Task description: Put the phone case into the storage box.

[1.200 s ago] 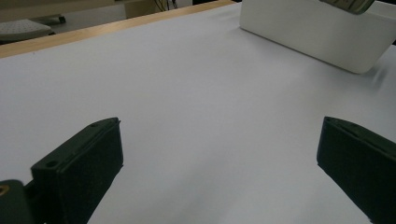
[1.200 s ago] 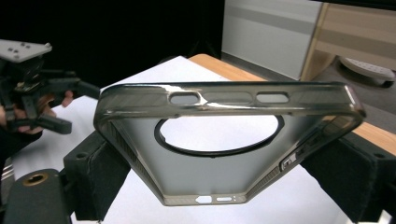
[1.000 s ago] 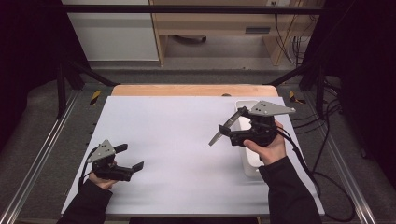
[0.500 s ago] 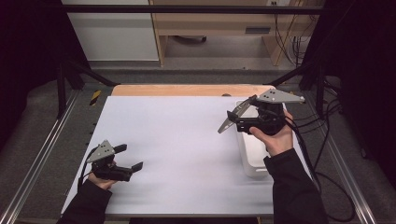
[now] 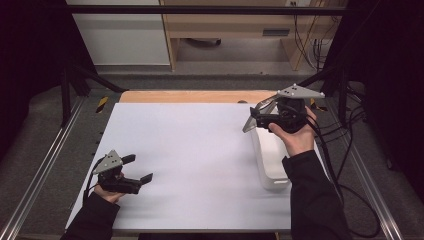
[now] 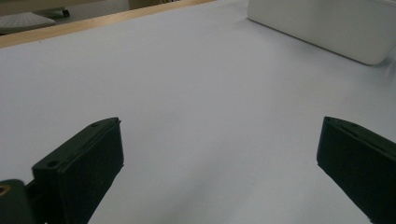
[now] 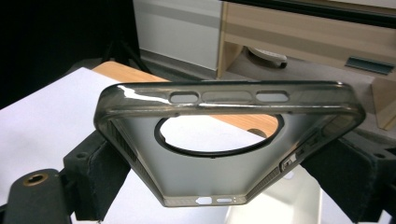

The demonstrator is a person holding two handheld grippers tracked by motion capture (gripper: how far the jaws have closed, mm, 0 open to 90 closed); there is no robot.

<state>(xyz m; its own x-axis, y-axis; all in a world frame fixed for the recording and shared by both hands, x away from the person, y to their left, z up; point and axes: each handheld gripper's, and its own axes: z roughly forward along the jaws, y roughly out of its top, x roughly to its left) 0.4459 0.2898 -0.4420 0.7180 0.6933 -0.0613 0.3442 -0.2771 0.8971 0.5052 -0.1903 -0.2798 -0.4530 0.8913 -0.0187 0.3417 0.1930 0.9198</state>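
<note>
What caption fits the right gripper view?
Right gripper clamps a translucent grey phone case by its sides, above the white table.

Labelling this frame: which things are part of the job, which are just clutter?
In the job:
- phone case, clamped in the right tongs
- white bin under the right hand
- left tongs, open, holding nothing

Lying about:
- yellow-and-black tool on the floor
- cables

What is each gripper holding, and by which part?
The right gripper clamps a phone case by its two long sides. The left gripper is open, holding nothing.
</note>
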